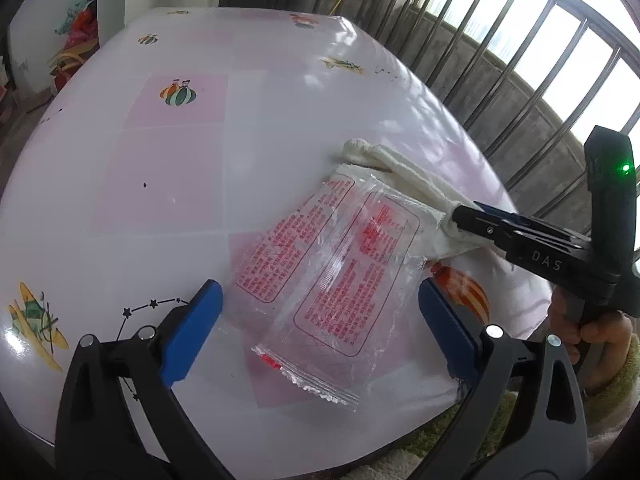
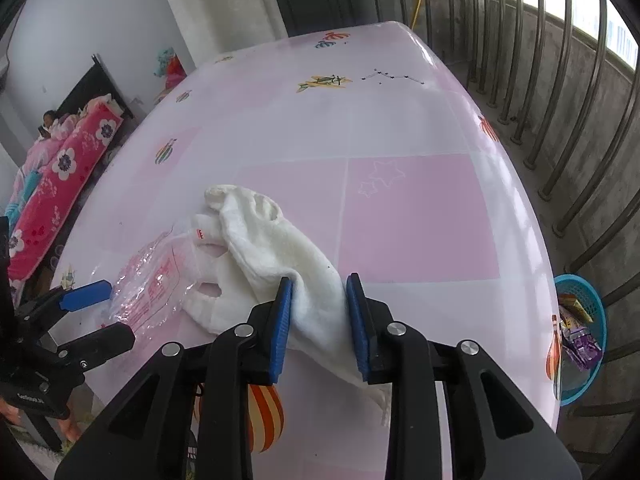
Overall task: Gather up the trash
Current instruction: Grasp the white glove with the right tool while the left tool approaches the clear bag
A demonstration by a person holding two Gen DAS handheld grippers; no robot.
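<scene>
1. My left gripper [image 1: 318, 312] is spread wide, its blue pads either side of the clear plastic wrapper with red print [image 1: 332, 276], which lies flat on the pink tablecloth [image 1: 180, 184] directly between and just ahead of the fingers. Nothing is pinched yet.
2. My right gripper [image 2: 320, 320] has its pads around the near end of a white cloth [image 2: 272, 256]. They look pressed against it, though the gap is fairly wide, so I judge it a loose pinch.
3. The cloth runs forward and left from the right gripper, and its far part overlaps the wrapper's far end.
4. A blue basket [image 2: 588, 336] hangs off the table edge, to the right of the right gripper, already holding a few snack packets; I judge that some trash is collected.
5. Left to do: close on the wrapper, free it from the cloth, carry it to the basket.
</scene>
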